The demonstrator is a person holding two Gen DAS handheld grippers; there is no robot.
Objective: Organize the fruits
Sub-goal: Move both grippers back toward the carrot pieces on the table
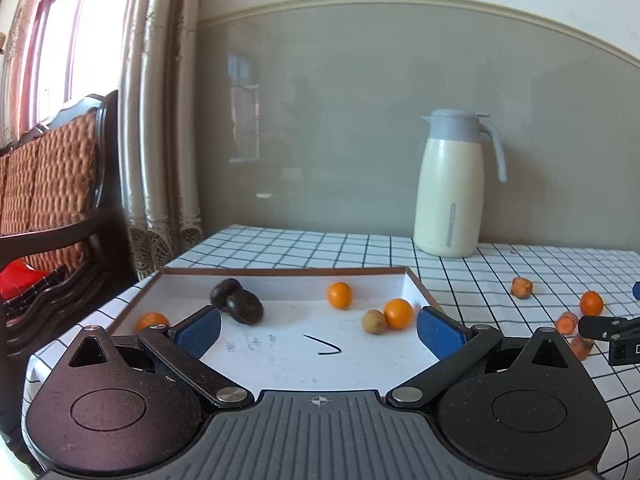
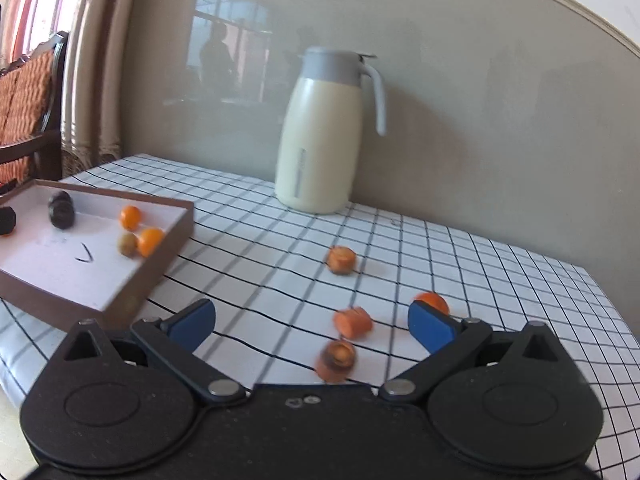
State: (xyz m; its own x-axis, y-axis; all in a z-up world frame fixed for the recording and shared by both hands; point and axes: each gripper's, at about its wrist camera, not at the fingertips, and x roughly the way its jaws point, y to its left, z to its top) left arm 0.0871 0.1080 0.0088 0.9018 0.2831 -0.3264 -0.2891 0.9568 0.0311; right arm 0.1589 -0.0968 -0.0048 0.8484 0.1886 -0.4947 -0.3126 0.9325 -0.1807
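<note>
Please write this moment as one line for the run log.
left gripper: open, over tray | right gripper: open, over carrot pieces | orange fruit: on tablecloth by right finger

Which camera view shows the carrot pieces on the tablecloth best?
The right wrist view: three carrot pieces lie close, between the open right tool fingers, though blurred. The left wrist view shows them small at its right edge, one partly hidden.

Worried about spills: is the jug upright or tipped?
Upright. The jug stands on its base on the checked cloth, its grey lid on top.
</note>
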